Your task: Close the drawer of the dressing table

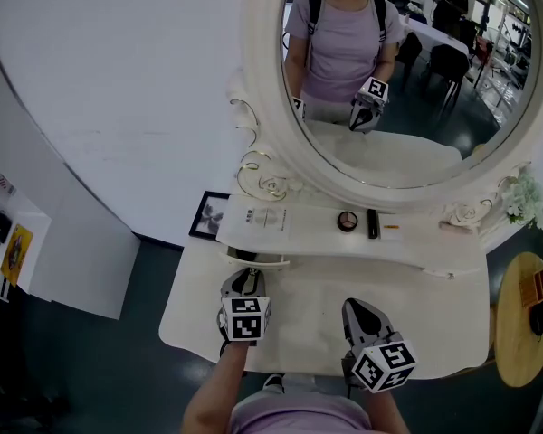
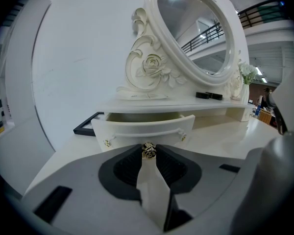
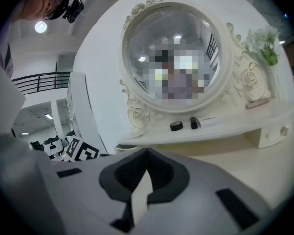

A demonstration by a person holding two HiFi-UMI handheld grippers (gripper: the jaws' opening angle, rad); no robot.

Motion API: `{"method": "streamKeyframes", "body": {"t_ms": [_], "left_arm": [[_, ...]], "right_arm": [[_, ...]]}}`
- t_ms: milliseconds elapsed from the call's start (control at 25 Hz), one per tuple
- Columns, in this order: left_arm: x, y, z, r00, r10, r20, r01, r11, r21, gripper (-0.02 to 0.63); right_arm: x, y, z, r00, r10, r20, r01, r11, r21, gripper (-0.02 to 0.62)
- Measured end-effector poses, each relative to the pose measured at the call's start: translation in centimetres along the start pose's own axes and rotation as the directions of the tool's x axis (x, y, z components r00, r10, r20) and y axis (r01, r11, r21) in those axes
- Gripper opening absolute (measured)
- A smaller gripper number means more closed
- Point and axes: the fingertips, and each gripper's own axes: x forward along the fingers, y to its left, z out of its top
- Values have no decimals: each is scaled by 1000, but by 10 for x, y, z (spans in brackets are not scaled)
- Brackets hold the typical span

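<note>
The white dressing table (image 1: 434,315) has a small drawer (image 2: 142,128) standing pulled out under the left end of its shelf, also seen from above as the drawer (image 1: 256,259). A small gold knob (image 2: 148,151) sits at the middle of the drawer's front. My left gripper (image 2: 148,152) is shut on that knob, its tips pinching it from both sides. In the head view the left gripper (image 1: 244,280) reaches to the drawer's front. My right gripper (image 1: 358,311) hovers over the tabletop to the right, shut with nothing in it, as the right gripper (image 3: 146,153) in its own view shows.
A large oval mirror (image 1: 407,70) rises behind the shelf. On the shelf lie a round compact (image 1: 347,221) and a black tube (image 1: 372,222). A black picture frame (image 1: 208,215) lies left of the drawer. White flowers (image 1: 523,197) and a round wooden side table (image 1: 523,333) are at right.
</note>
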Motion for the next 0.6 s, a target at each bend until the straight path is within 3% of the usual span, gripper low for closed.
{"method": "streamKeyframes", "body": {"t_ms": [600], "left_arm": [[14, 4, 10, 1000, 9, 10, -10, 1000, 19, 92]], "right_arm": [[-3, -3, -1, 1000, -10, -3, 10, 1000, 12, 3]]}}
